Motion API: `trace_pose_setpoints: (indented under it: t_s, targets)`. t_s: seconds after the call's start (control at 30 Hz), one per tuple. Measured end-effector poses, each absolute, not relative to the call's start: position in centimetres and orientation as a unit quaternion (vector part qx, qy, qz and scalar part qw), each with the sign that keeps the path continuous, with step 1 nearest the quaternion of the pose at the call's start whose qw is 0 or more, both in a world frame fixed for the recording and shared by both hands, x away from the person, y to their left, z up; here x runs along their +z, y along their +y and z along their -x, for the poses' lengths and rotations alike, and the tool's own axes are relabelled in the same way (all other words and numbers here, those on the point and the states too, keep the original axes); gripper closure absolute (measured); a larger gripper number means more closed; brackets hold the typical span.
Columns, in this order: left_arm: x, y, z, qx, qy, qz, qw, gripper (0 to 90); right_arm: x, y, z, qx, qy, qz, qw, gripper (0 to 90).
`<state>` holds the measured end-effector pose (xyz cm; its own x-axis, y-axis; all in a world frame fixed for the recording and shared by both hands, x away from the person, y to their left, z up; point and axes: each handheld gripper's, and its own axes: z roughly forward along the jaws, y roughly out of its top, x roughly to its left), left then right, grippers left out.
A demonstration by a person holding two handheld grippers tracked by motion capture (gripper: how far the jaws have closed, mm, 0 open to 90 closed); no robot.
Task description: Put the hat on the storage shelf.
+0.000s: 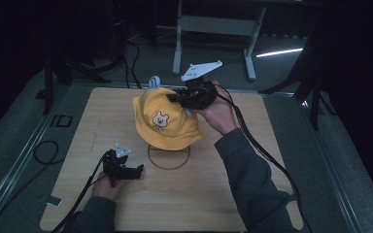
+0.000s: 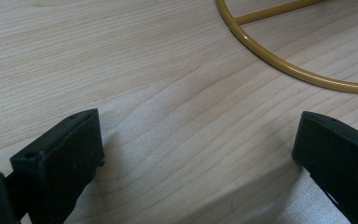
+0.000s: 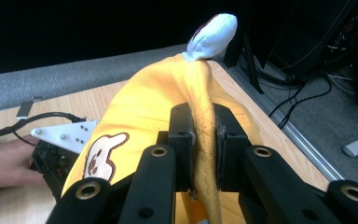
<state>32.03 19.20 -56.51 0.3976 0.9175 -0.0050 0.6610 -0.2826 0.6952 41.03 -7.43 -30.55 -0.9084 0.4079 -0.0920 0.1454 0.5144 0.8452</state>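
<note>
Yellow hat pinched at its crown above a wire stand.

The right hand-held gripper (image 3: 204, 149) has its jaws closed on a fold of the yellow hat (image 1: 165, 121), brim down, crown up, over the gold ring stand (image 1: 168, 158) mid-worktop (image 1: 223, 194). A bear face marks its front; a pale blue ear (image 3: 213, 35) tops it. The left hand-held gripper (image 2: 196, 154) rests near the ring, jaws wide apart, empty.

Not much to read here: the letters "ID" sit on the dark frame (image 1: 60, 120) just left of the table's (image 1: 126, 204) far left corner. The yellow hat (image 1: 167, 121) shows a bear face, no words. No other legible marks.
</note>
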Motion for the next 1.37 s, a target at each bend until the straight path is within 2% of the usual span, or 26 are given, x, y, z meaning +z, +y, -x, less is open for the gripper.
trace_pose_setpoints:
  t_s: [0.43,0.5,0.73,0.9,1.1,1.37]
  targets:
    - [-56.5,19.2,-32.0,0.204,0.51,-0.775,0.315,1.9,-31.5,-6.2,-40.7,0.444,0.869,-0.156,0.149,79.5]
    - [-56.5,19.2,-32.0,0.204,0.51,-0.775,0.314,1.9,-31.4,-6.2,-40.7,0.443,0.871,-0.155,0.147,75.4]
    - [-56.5,19.2,-32.0,0.204,0.51,-0.774,0.315,1.9,-31.2,-6.3,-40.2,0.448,0.866,-0.161,0.15,47.8]
    - [-56.5,19.2,-32.0,0.205,0.51,-0.774,0.315,1.9,-30.4,-7.1,-39.8,0.453,0.86,-0.174,0.158,35.8]
    - [-56.5,19.2,-32.0,0.204,0.51,-0.774,0.315,1.9,-29.7,-7.9,-38.9,0.453,0.858,-0.174,0.171,25.4]
    - [-56.5,19.2,-32.0,0.205,0.51,-0.773,0.316,1.9,-29.1,-8.4,-38.2,0.465,0.846,-0.174,0.196,23.7]
